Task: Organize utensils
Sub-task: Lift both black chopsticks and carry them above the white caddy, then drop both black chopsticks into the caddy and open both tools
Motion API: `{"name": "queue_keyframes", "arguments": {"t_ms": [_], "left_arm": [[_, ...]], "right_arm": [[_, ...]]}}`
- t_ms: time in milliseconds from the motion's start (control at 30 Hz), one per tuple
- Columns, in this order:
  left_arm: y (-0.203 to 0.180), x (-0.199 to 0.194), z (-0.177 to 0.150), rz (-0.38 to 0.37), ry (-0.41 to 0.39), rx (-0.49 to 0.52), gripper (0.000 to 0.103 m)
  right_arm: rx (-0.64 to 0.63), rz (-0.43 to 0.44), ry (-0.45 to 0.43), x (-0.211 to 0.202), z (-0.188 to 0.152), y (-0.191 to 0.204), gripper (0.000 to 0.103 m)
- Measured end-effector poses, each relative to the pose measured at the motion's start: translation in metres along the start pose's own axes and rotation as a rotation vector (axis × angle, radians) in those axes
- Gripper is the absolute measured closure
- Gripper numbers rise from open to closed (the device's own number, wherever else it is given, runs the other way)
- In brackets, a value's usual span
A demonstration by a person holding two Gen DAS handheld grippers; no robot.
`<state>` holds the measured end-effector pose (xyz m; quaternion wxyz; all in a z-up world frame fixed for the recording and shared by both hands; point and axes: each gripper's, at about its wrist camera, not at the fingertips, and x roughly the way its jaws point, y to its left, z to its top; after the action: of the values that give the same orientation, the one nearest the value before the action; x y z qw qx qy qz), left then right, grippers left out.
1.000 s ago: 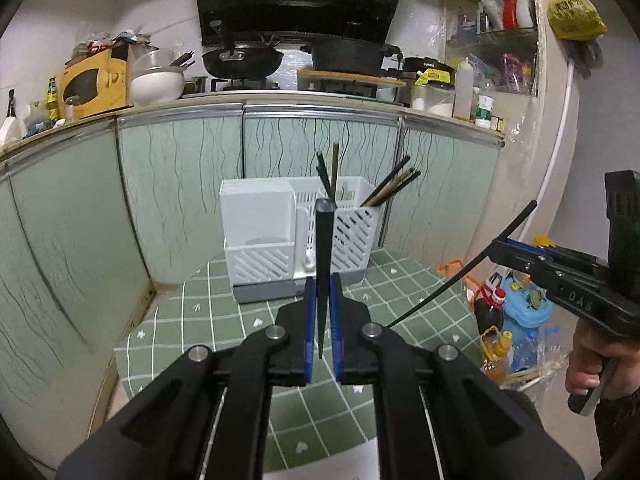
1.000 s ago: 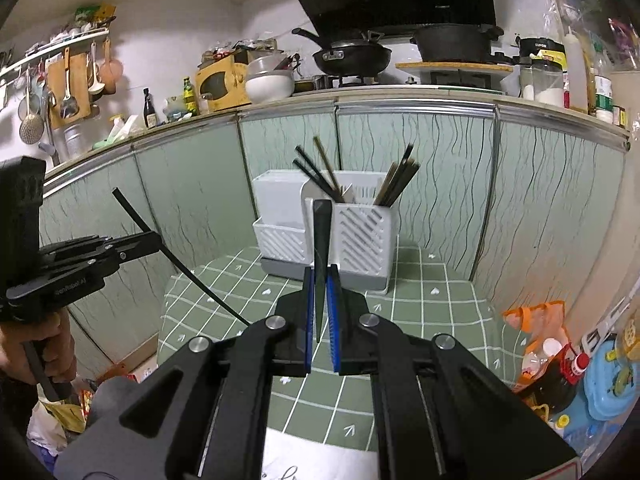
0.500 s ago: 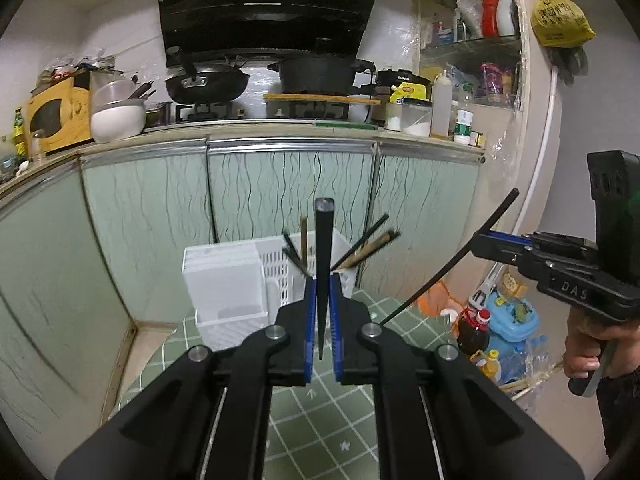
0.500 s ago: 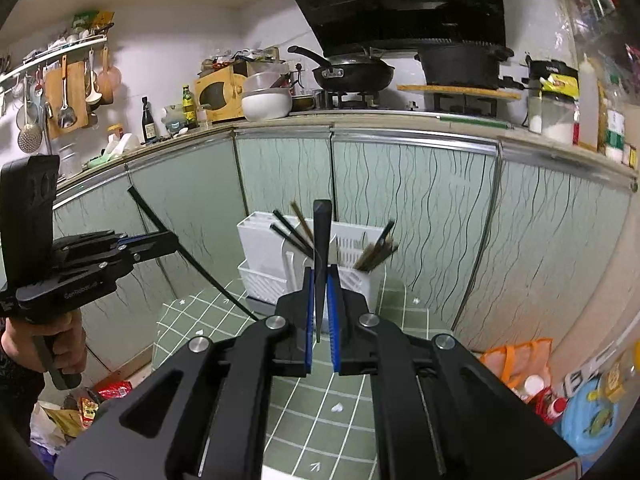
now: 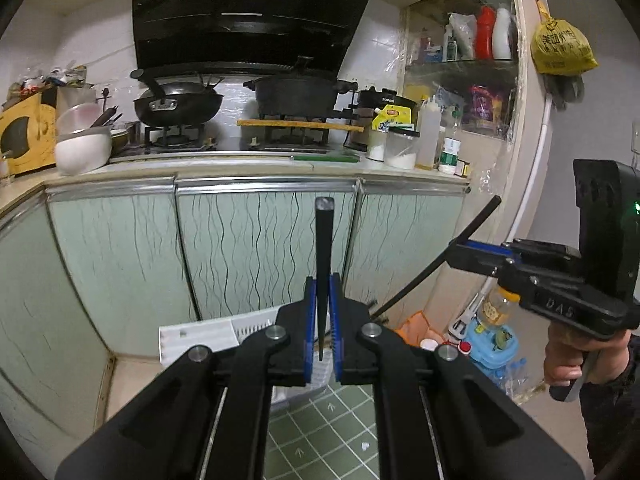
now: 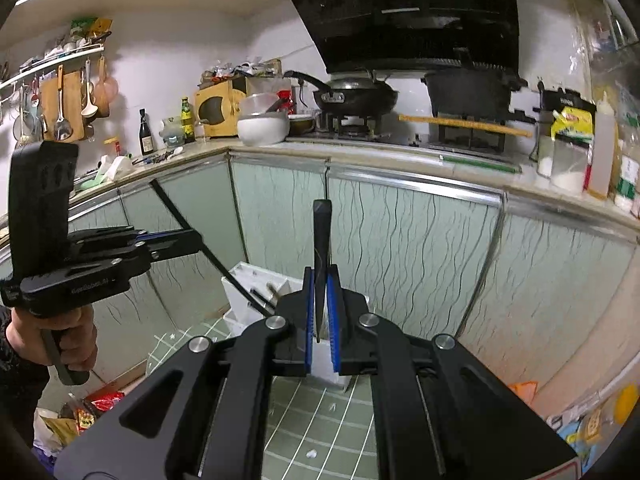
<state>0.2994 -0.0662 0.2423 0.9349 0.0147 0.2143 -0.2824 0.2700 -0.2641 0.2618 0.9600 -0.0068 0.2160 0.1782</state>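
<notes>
Left tongs [image 5: 321,320] clenched on a black chopstick [image 5: 323,264] that stands upright between the blue pads, its square end level with the cabinet doors [image 5: 256,248]. Right tongs [image 6: 321,316] likewise clenched on a second black chopstick [image 6: 321,264], also upright. Both are held up in open air above the low green-tiled bench [image 5: 320,424], well clear of the cabinets behind.

Left to right: a yellow microwave [image 6: 218,109] on the kitchen counter, a white bowl [image 5: 82,148], a wok [image 5: 178,106] on the stove, a black pot [image 5: 296,96] on a wooden board, then jars and squeeze bottles by the wall shelf. A yellow bag [image 5: 562,50] hangs at far right.

The white utensil holder [image 6: 260,292] sits on the bench below and just ahead of the tongs, mostly hidden by them; dark chopstick ends poke out of it. Its rim is the nearest edge under the held sticks. The floor beside the bench is cluttered with bottles and a blue container [image 5: 494,344] on the right.

Writing: "DAS" on the side of the right tongs seen from the left camera. Small lettering on the black appliance next to the pot and printed characters on the yellow bag are too small to read.
</notes>
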Motion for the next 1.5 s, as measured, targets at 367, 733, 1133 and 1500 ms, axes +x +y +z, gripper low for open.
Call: {"name": "queue_keyframes", "arguments": {"t_ms": [367,733,1133,1500], "left_arm": [[0.018,0.063,0.014,-0.021,0.055,0.031,0.095],[0.039,0.107,-0.014,-0.043,0.097,0.061,0.095],[0.044,0.093,-0.031,0.06,0.085,0.096,0.004],[0.035,0.057,-0.047,0.097,0.077,0.102,0.004]], "right_arm": [[-0.029,-0.004,0.04,0.057,0.014,-0.013,0.097],[-0.028,0.019,0.11,0.112,-0.012,-0.035,0.097],[-0.04,-0.037,0.111,0.11,-0.028,-0.046,0.008],[-0.034,-0.031,0.1,0.084,-0.041,-0.035,0.008]]}}
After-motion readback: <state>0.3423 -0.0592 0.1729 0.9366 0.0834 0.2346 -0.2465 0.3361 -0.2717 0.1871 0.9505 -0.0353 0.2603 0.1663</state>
